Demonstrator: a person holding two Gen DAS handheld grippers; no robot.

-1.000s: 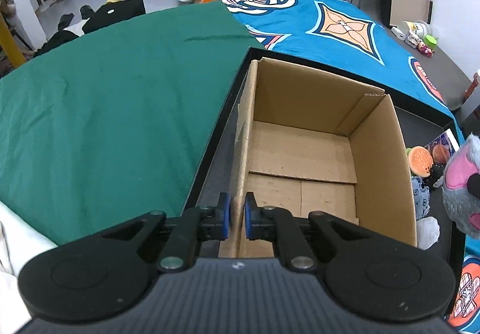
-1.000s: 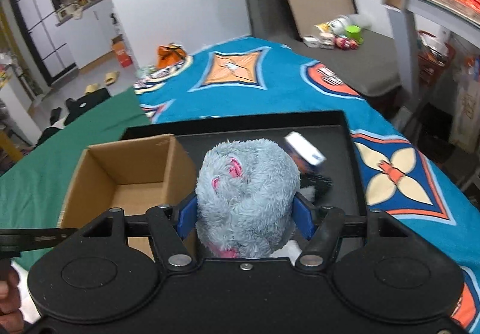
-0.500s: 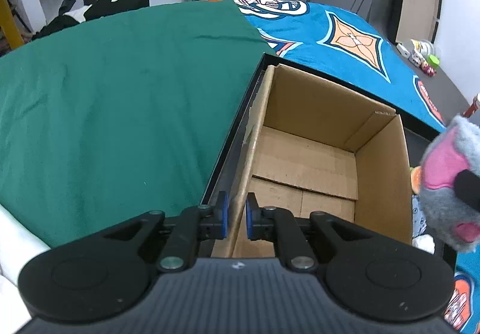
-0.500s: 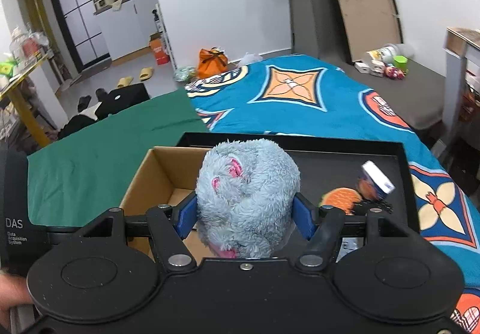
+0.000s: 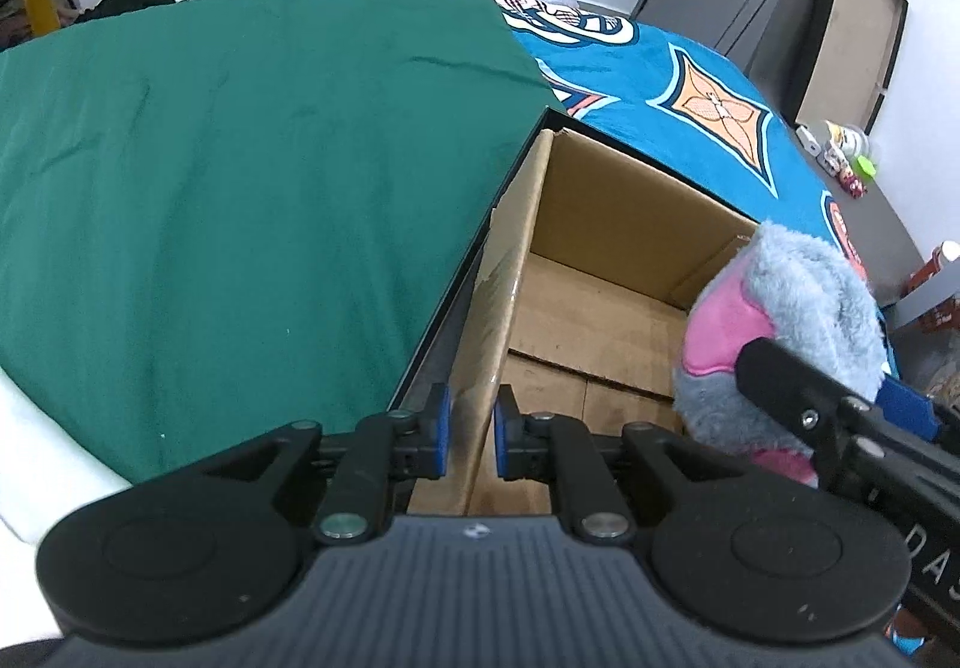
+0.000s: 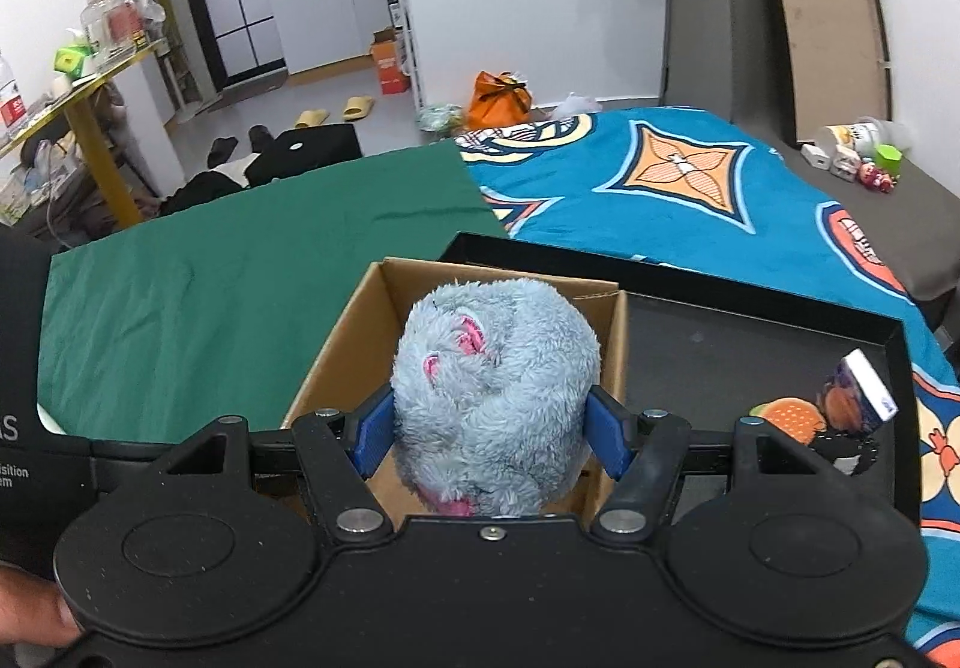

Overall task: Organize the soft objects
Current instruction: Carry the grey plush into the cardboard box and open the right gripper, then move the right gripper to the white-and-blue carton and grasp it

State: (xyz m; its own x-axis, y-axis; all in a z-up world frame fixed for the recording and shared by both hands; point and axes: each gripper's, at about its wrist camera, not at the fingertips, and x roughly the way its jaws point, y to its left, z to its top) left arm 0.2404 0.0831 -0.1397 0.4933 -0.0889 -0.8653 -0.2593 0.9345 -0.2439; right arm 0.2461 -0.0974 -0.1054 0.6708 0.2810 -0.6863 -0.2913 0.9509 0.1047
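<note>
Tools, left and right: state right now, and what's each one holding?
Left tool: shut on the cardboard box, pinching its near wall.
Right tool: shut on the grey plush toy, held over the box.

Left claw [image 5: 471,434] – black, blue pads, ribbed grey housing; right claw [image 6: 491,431] – same black, silver screws.

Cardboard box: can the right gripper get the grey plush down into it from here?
Probably yes. The right gripper holds the grey plush above the cardboard box, which looks empty and open-topped.
</note>
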